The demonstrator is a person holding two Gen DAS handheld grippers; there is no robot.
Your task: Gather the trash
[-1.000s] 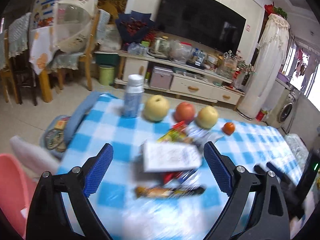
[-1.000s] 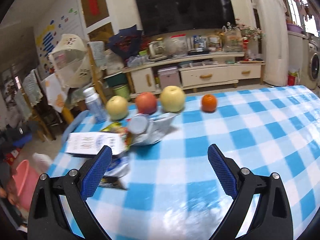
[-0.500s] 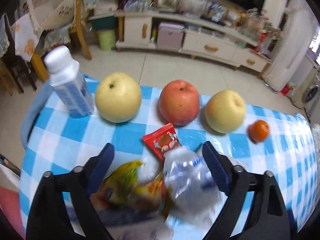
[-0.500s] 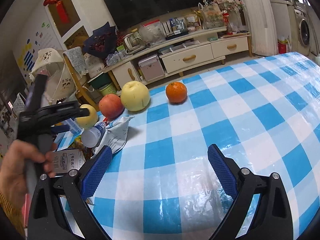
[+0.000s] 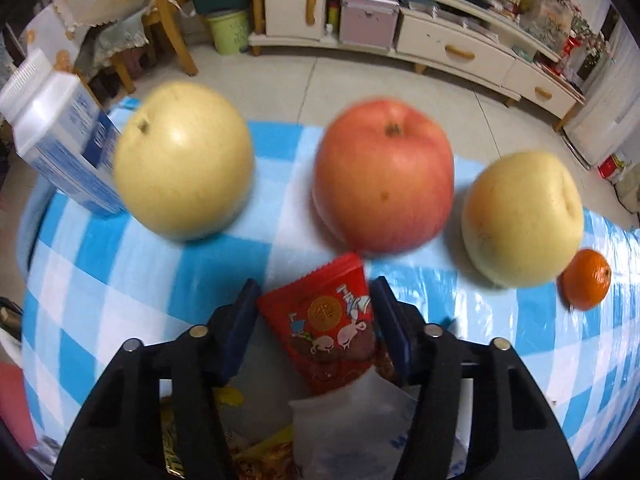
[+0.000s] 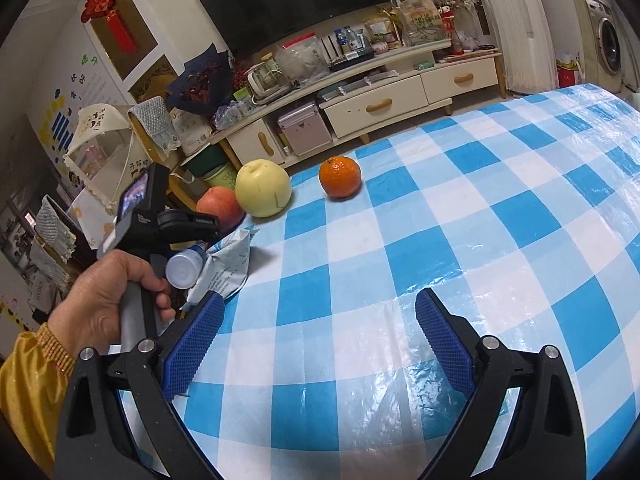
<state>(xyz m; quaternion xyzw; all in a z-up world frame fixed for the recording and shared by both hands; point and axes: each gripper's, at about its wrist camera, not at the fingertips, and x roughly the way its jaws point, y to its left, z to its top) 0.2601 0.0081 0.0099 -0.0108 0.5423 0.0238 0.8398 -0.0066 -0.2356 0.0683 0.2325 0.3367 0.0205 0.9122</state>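
only the left wrist view shows the red snack wrapper (image 5: 328,324); the right wrist view shows the hand (image 6: 108,296). the left claw (image 5: 316,320) has just been closing around the wrapper, apple (image 5: 382,178) at 12 o'clock. the right claw (image 6: 316,334) gapes empty over the worktop (image 6: 480,208).

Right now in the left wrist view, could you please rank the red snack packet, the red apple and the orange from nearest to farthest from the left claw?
1. Red snack packet: between the left claw's jaws.
2. Red apple: just beyond, centre.
3. Orange: far right.
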